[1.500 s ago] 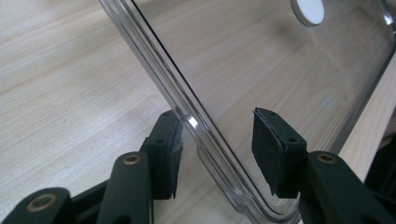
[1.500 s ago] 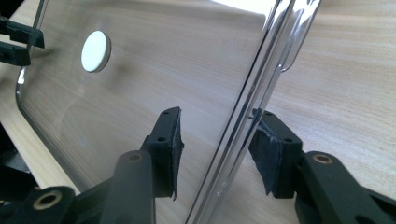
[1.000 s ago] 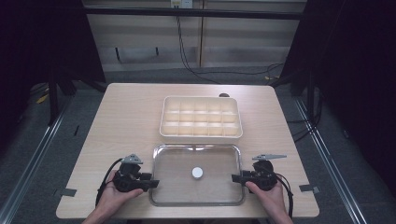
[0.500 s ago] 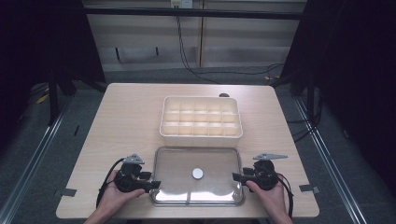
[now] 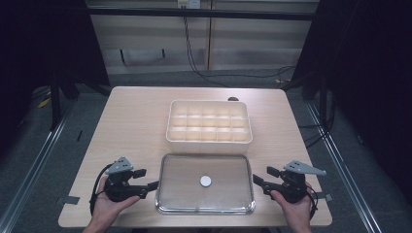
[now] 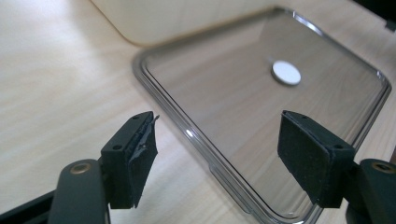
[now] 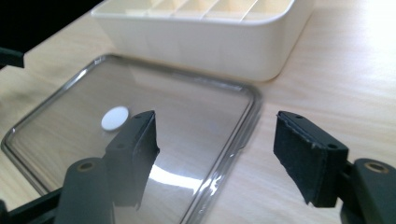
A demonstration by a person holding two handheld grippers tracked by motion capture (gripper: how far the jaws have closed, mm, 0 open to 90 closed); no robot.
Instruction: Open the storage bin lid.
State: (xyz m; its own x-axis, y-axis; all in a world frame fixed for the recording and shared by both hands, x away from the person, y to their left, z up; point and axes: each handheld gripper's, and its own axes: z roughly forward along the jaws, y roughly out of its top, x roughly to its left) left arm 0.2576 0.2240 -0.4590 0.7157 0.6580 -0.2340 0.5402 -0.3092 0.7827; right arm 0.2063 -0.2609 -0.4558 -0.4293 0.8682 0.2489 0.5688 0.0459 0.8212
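Note:
A clear rectangular lid with a white disc at its middle lies flat on the wooden table, in front of a cream compartment box. My left gripper sits just off the lid's left edge. Its jaws have just been opening and hold nothing. In the left gripper view the left gripper stands wide above the lid's rim. My right gripper is off the right edge, its jaws also just opened and empty. The right gripper hovers over the lid's corner.
The box stands close behind the lid, with a narrow strip of table between them. Bare tabletop lies to the left and right of the box. The table's front edge is right under the hands.
Both grippers have opened and drawn back a little from the lid's short edges, rising slightly. The lid rests on the table where it was.

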